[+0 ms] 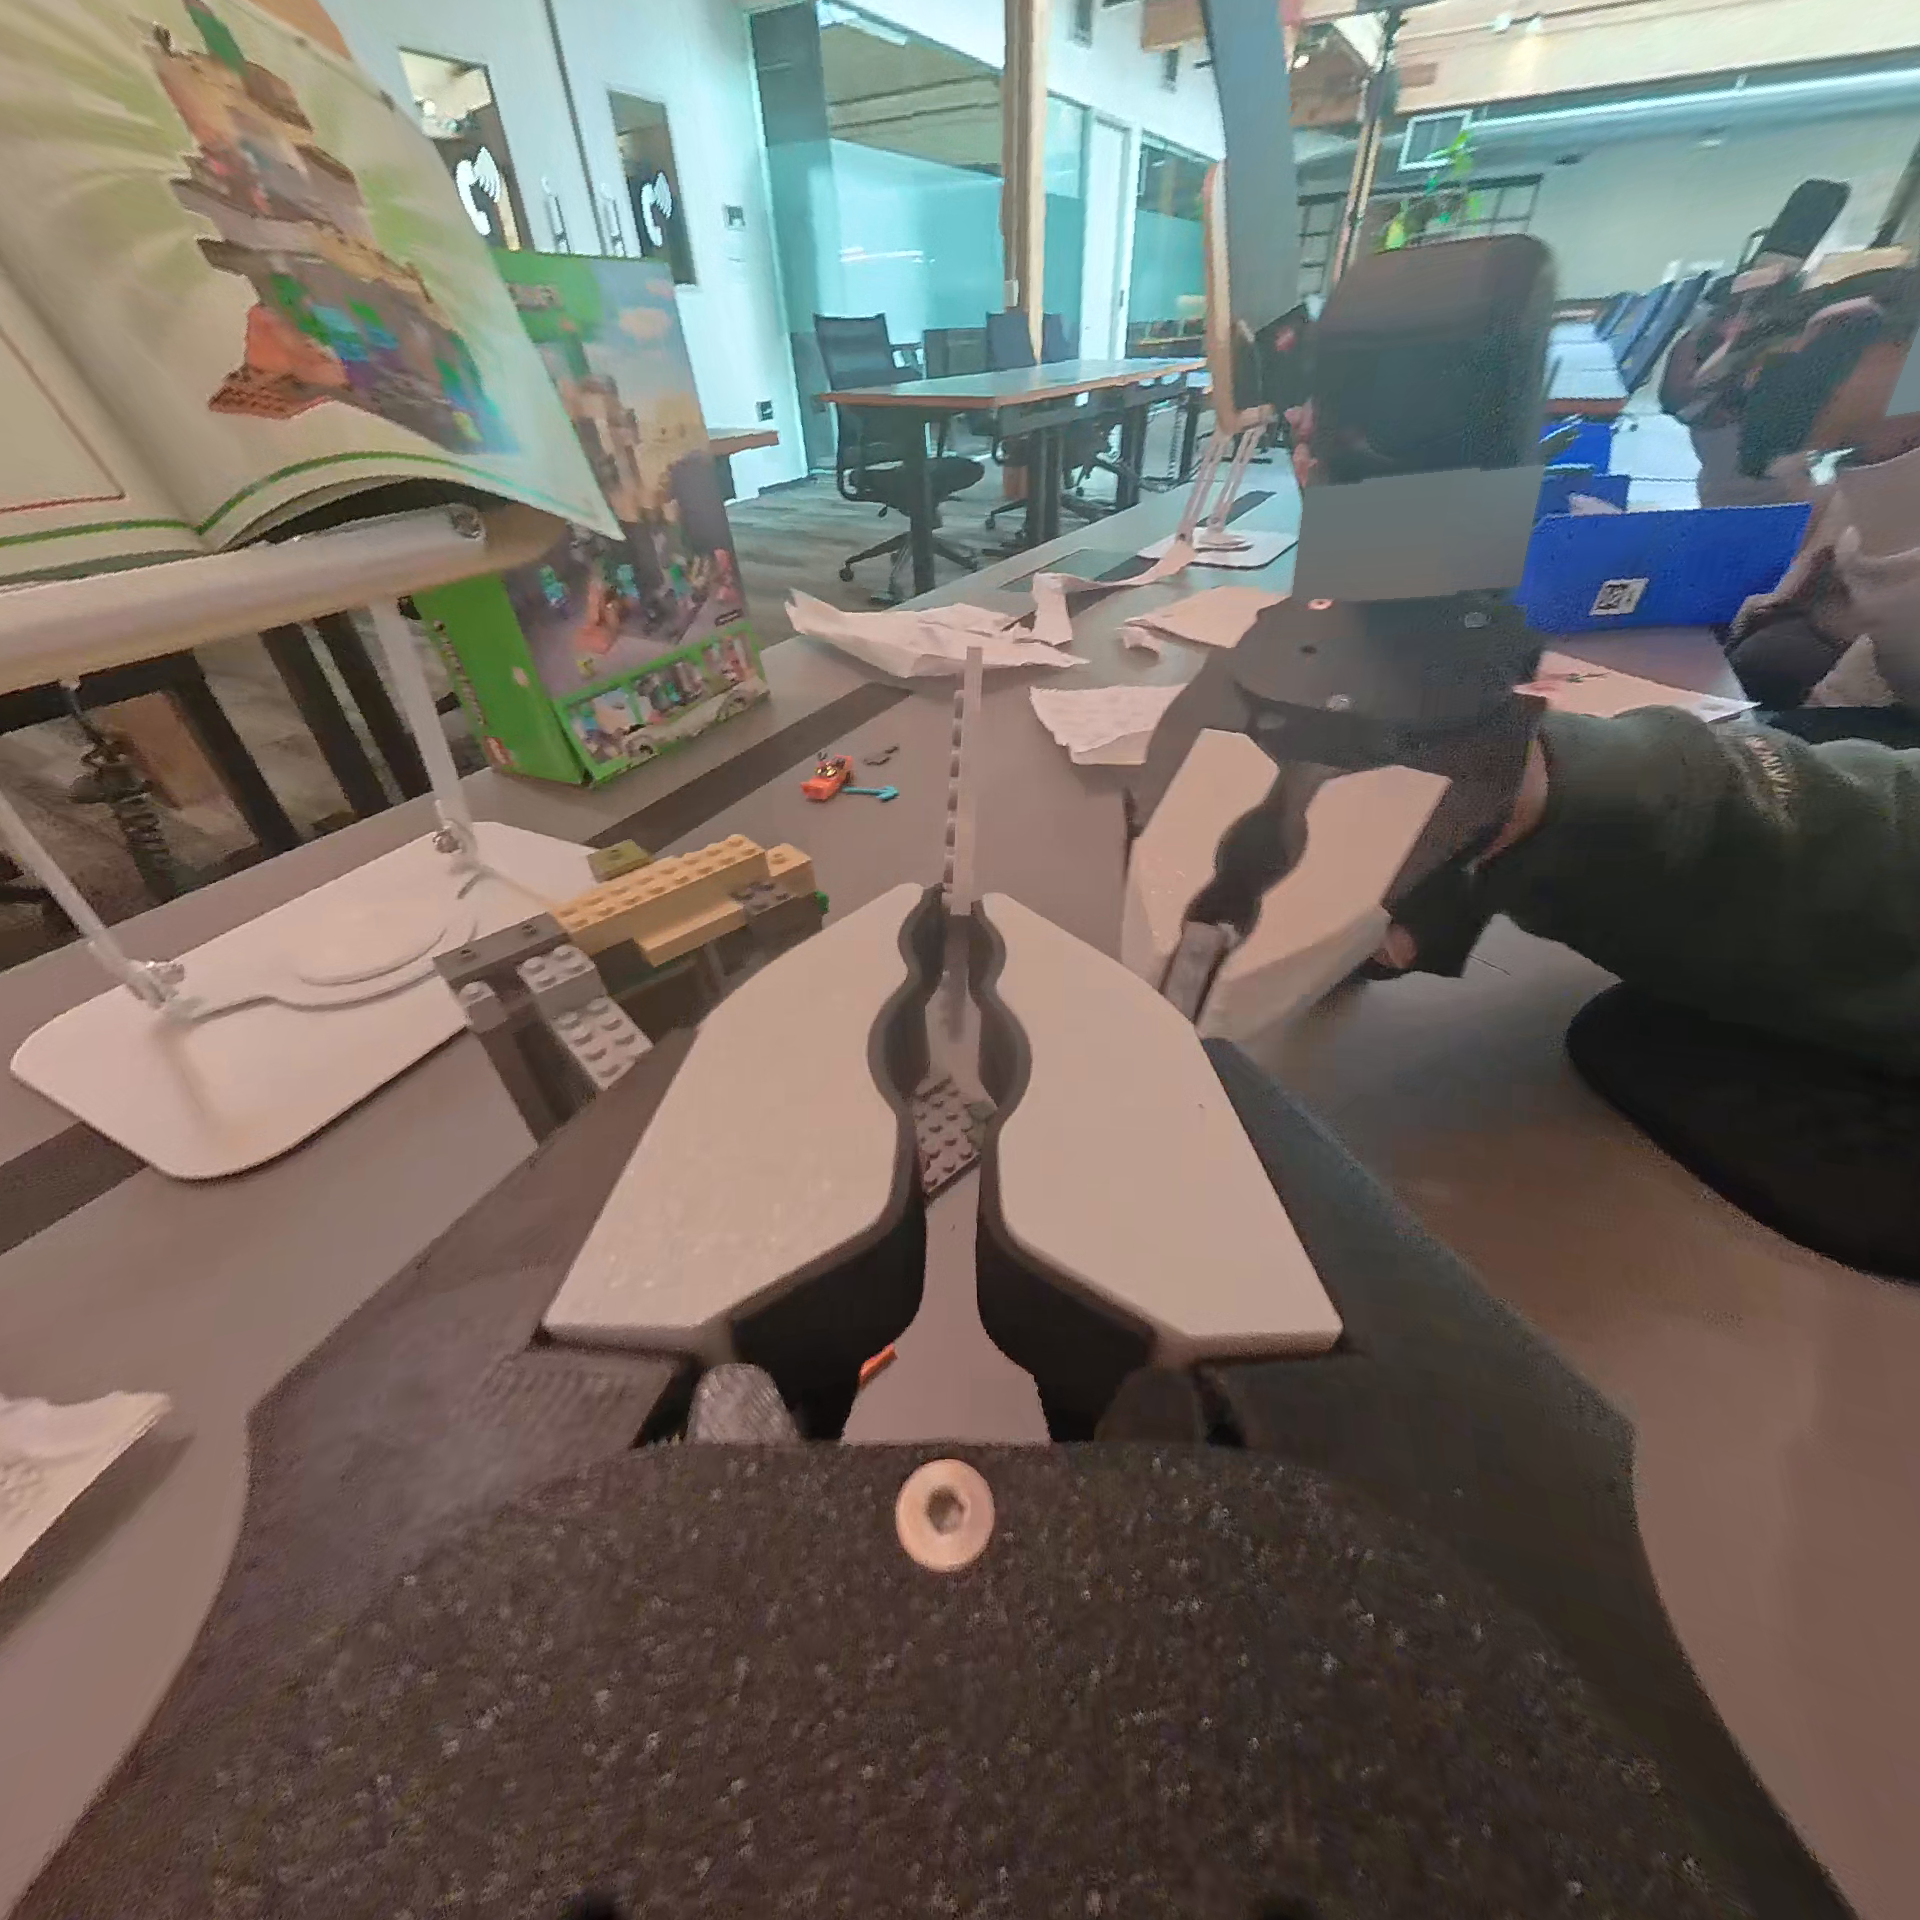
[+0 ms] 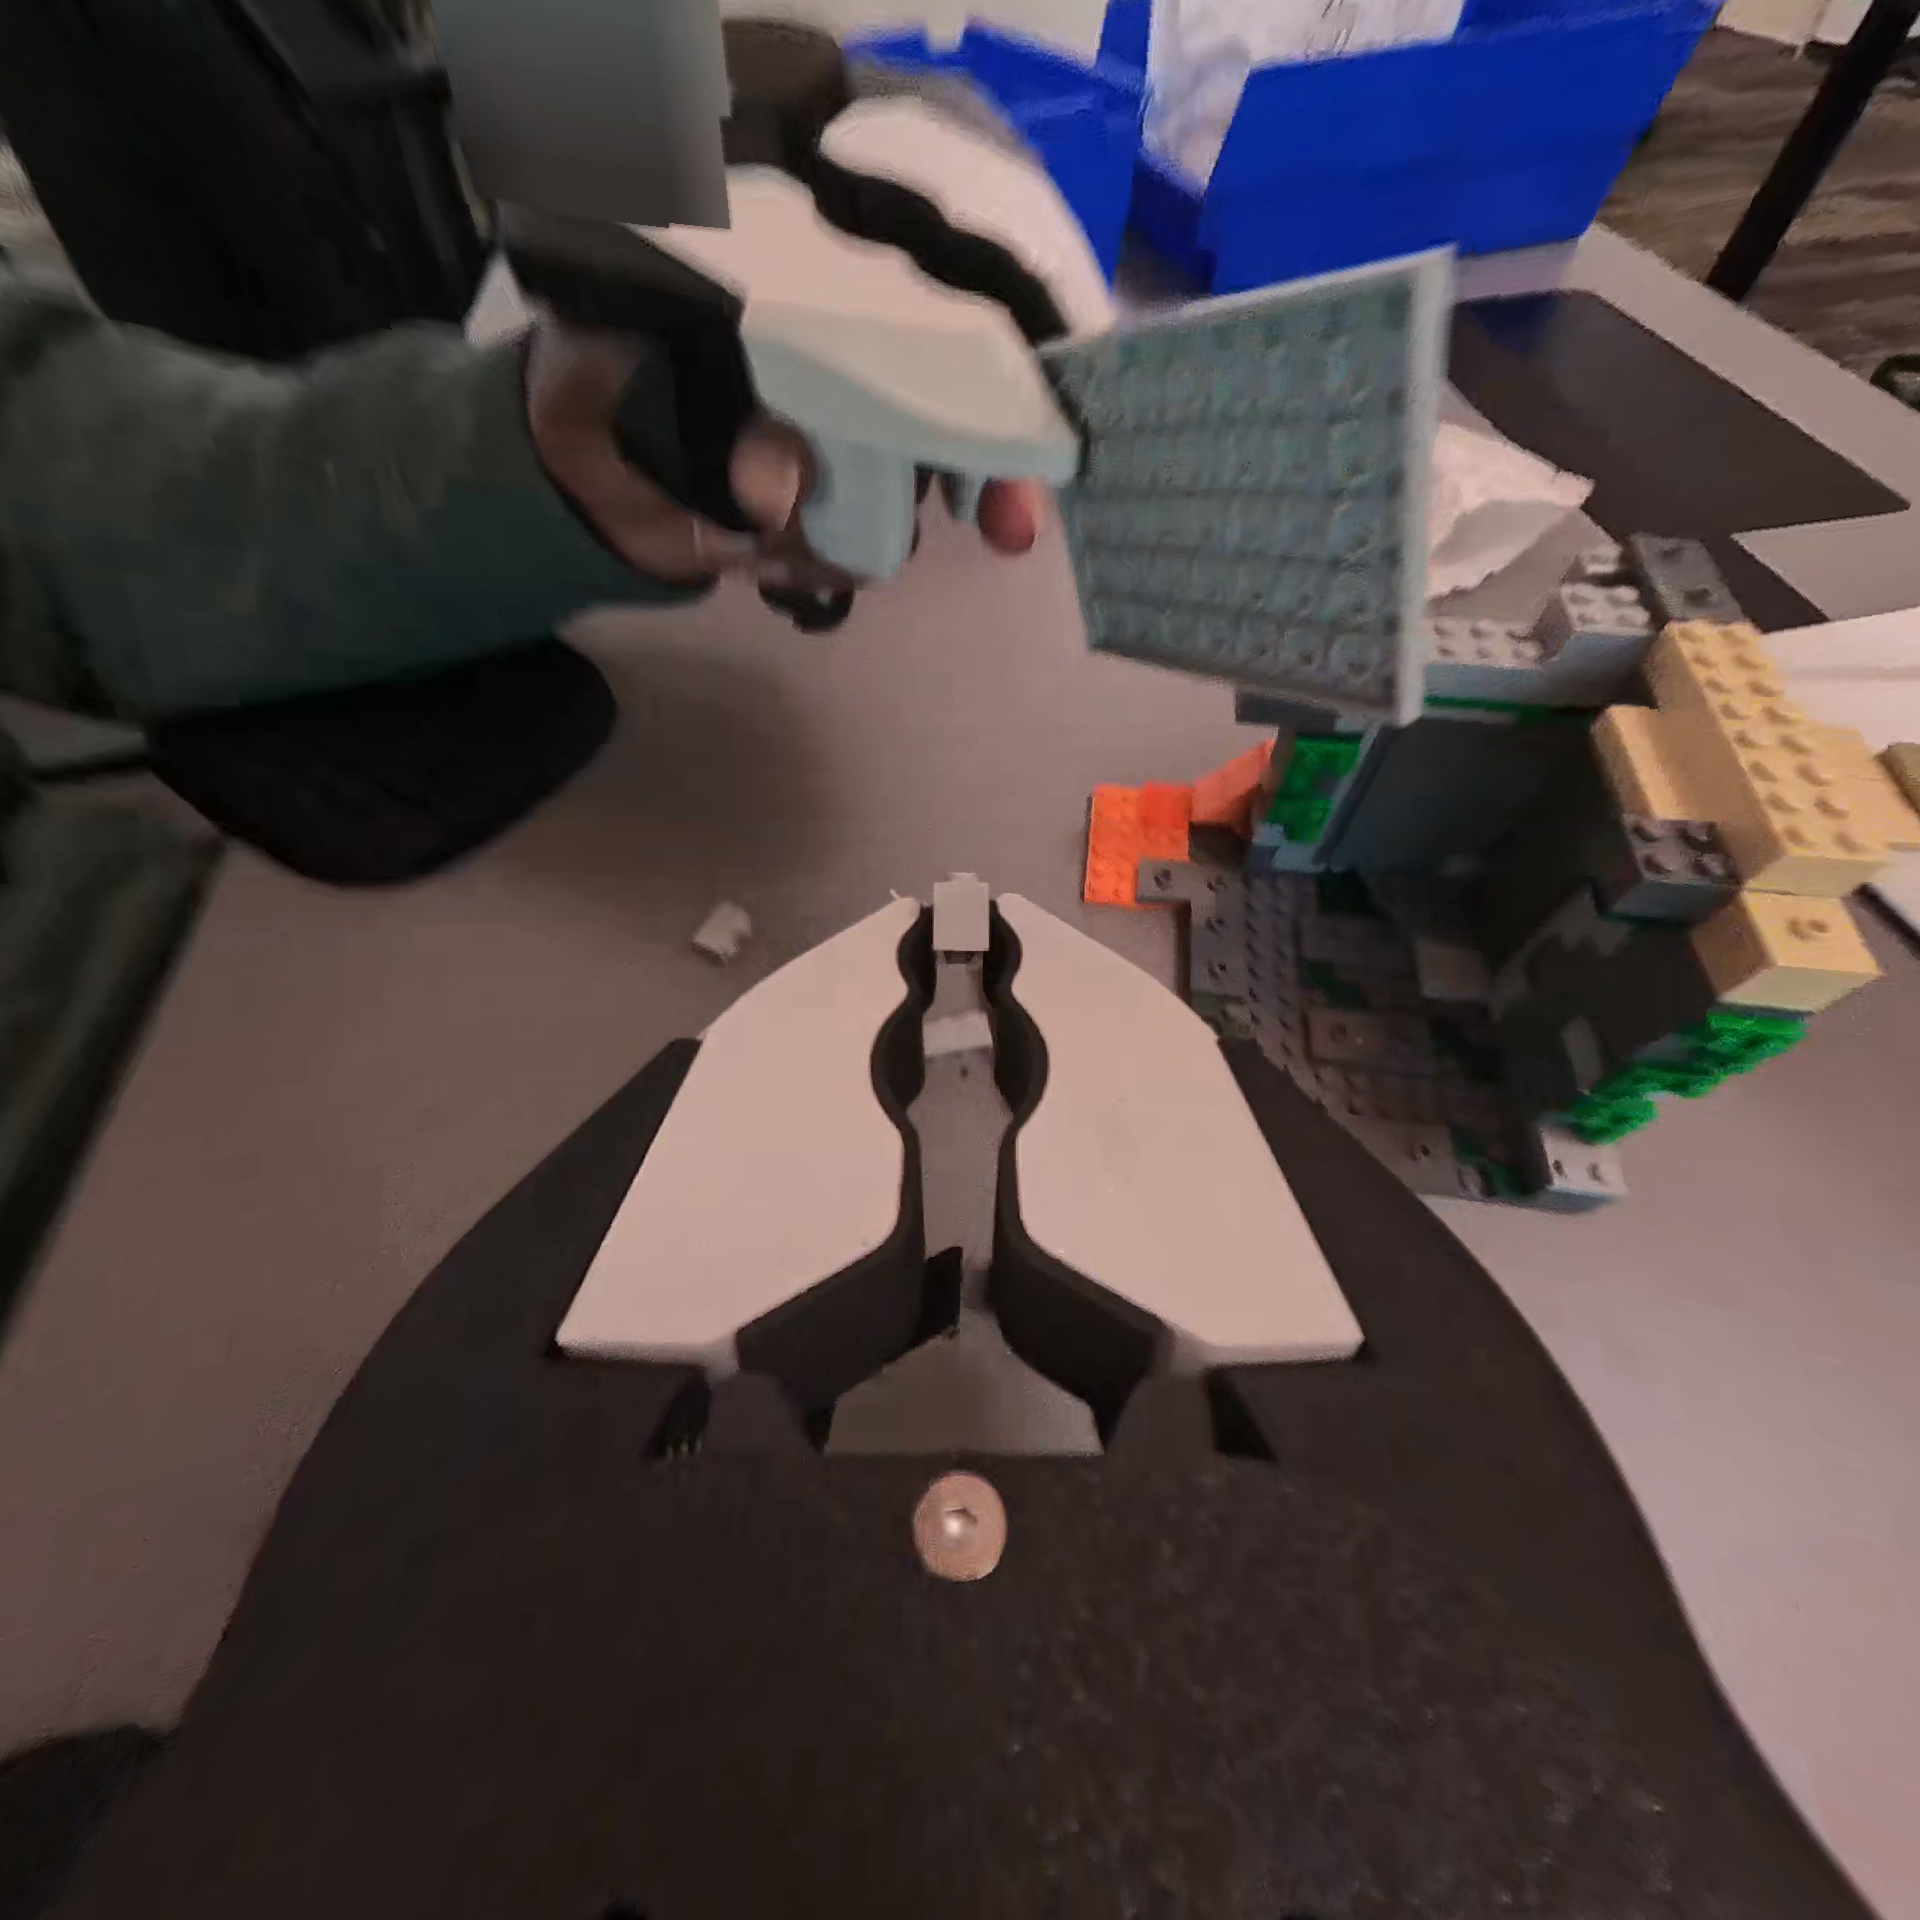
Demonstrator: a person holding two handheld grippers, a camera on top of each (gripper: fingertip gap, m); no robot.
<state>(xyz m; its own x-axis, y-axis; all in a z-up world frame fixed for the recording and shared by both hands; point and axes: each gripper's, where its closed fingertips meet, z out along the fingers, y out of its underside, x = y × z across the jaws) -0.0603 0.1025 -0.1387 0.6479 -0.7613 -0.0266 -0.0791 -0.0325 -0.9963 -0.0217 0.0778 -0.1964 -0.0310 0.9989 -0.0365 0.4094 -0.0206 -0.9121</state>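
My right gripper [image 2: 961,920] is low over the grey surface [image 2: 520,1039]. Its jaws are clamped on a small grey brick [image 2: 958,914] that pokes out just past the tips. A second small grey piece [image 2: 722,928] lies on the surface just to the left of those tips. The brick model [image 2: 1507,935] stands a little farther off, to the right.

My left gripper [image 1: 961,914] is up in the air, farther away. Its jaws are pinched on the edge of a big flat grey plate [image 2: 1257,478]. The plate stands on its thin edge and sticks straight out from the tips, above the model. Blue bins [image 2: 1351,156] sit far behind.
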